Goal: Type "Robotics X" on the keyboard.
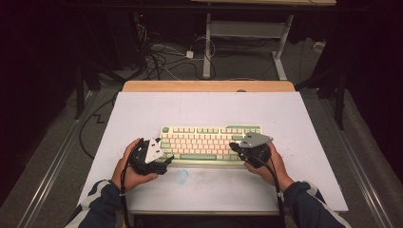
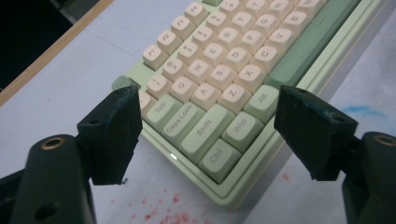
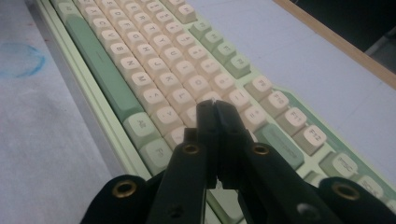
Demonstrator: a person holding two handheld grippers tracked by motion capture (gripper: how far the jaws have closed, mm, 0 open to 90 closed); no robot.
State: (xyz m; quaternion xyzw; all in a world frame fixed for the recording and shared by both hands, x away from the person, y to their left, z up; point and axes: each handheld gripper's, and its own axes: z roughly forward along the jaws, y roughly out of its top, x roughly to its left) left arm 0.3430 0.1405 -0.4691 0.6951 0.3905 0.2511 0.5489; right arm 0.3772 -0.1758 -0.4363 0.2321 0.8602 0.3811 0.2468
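Observation:
A pale green keyboard (image 1: pixel 209 142) with cream keys lies on the white tabletop (image 1: pixel 190 109), near its front. My left gripper (image 1: pixel 165 159) is at the keyboard's left end. In the left gripper view, the left gripper (image 2: pixel 210 135) is open, its jaws wide apart and straddling the Shift, Ctrl and Win keys of the keyboard (image 2: pixel 224 70), with nothing pressed between them. My right gripper (image 1: pixel 238 147) is at the keyboard's right end. In the right gripper view, the right gripper (image 3: pixel 215 109) is shut, its tips together just over the cream keys of the keyboard (image 3: pixel 154 65). I cannot tell if they touch a key.
A faint blue ring mark (image 1: pixel 181 175) is on the tabletop in front of the keyboard, and red specks (image 2: pixel 159 210) lie near its left corner. A wooden edge (image 1: pixel 209 86) runs along the table's far side. Behind it are floor cables (image 1: pixel 161 52) and another table's legs (image 1: pixel 206 47).

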